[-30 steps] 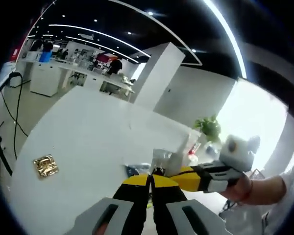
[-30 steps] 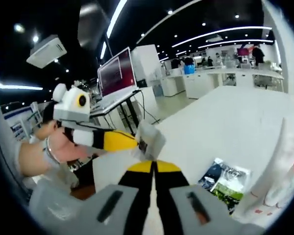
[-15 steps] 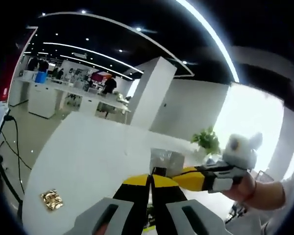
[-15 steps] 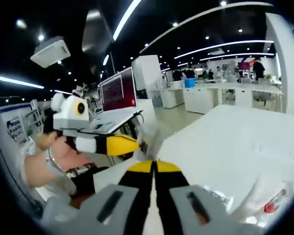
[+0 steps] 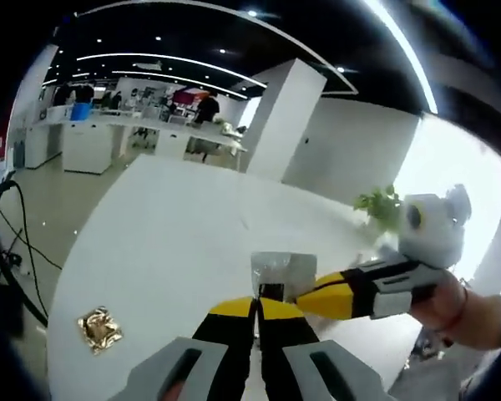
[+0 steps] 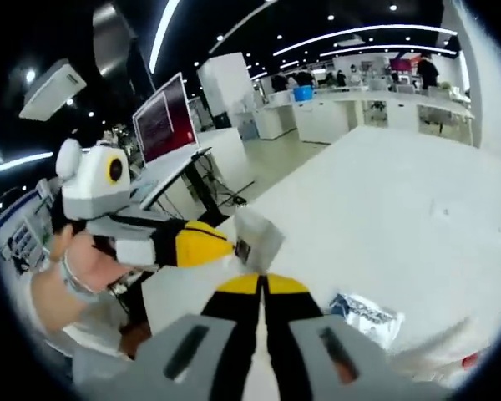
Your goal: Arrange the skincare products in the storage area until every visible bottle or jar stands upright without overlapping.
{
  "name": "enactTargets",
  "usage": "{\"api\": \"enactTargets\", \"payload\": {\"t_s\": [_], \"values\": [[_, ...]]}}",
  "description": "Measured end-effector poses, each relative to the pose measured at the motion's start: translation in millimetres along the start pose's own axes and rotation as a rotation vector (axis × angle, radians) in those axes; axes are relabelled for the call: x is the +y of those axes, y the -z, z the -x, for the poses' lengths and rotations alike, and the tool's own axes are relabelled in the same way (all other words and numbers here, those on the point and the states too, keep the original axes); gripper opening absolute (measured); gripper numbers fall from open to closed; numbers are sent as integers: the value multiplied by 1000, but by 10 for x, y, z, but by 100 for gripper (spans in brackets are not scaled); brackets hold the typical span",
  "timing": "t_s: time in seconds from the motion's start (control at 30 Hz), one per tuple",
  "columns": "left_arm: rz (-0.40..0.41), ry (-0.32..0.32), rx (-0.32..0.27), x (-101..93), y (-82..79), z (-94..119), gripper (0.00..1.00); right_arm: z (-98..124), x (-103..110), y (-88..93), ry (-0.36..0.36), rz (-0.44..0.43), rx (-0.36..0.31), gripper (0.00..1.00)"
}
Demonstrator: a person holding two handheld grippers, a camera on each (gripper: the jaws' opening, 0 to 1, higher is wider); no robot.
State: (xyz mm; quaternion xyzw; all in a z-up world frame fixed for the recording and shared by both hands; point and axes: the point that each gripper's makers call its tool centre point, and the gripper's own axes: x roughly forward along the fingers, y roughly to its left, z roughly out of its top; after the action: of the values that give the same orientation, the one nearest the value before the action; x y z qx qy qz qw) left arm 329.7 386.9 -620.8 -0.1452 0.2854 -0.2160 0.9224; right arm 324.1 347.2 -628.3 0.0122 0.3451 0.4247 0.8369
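in the left gripper view the left gripper point(image 5: 257, 302) has its yellow-tipped jaws pressed together on the lower edge of a silvery sachet point(image 5: 282, 274), which stands up just above the tips. the right gripper point(image 5: 305, 299) comes in from the right side of that view, held in a person's hand point(image 5: 459, 301), and its yellow tip meets the same sachet from the side — both tools pinch it at once, lifted above the white table point(image 5: 167, 242).

in the right gripper view the right gripper point(image 6: 262, 284) likewise has its jaws closed, with the pale sachet point(image 6: 257, 238) sticking up from between the tips, and the left gripper point(image 6: 221, 248) reaches in from the left with its yellow nose touching the packet, a hand point(image 6: 71, 280) behind it.

farther out, a crumpled gold wrapper point(image 5: 99, 328) lies alone on the table near its edge in the left gripper view. in the right gripper view a small blue-and-white packet point(image 6: 366, 314) lies flat on the table point(image 6: 384, 209) just right of the jaws, and a clear pouch with a red spot point(image 6: 442, 355) lies beyond it at the lower right — its contents are too blurred to tell.
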Motion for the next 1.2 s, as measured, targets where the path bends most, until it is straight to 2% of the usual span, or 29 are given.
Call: {"api": "enactTargets", "payload": {"t_s": [0.1,0.2,0.33,0.4,0.53,0.57,0.67,0.8,0.93,1.07,1.17,1.2], "values": [[26,-37,50,113,134,-121,1,-143,-79,130,18,-8,52,3],[41,-53,88,204,249,-263,1,-293,-227,294,60,4,108,5],[72,-63,138,300,388,-422,1,-465,-376,450,91,9,152,7],[108,-78,162,401,499,-551,1,-586,-481,557,110,24,185,7],[149,-91,188,488,620,-655,1,-687,-563,621,122,39,208,8],[175,-100,210,531,702,-716,1,-741,-627,678,122,27,222,8],[194,-101,234,556,778,-780,1,-769,-714,766,135,-18,245,9],[212,-107,236,574,832,-825,1,-783,-739,803,142,25,251,11],[195,-94,251,563,861,-875,1,-795,-664,809,117,63,249,13],[100,-89,305,575,894,-894,2,-797,-668,753,124,101,210,14],[78,-89,332,580,905,-916,2,-814,-657,768,115,127,219,14],[49,-91,349,579,914,-928,2,-824,-662,784,118,131,223,14]]}}
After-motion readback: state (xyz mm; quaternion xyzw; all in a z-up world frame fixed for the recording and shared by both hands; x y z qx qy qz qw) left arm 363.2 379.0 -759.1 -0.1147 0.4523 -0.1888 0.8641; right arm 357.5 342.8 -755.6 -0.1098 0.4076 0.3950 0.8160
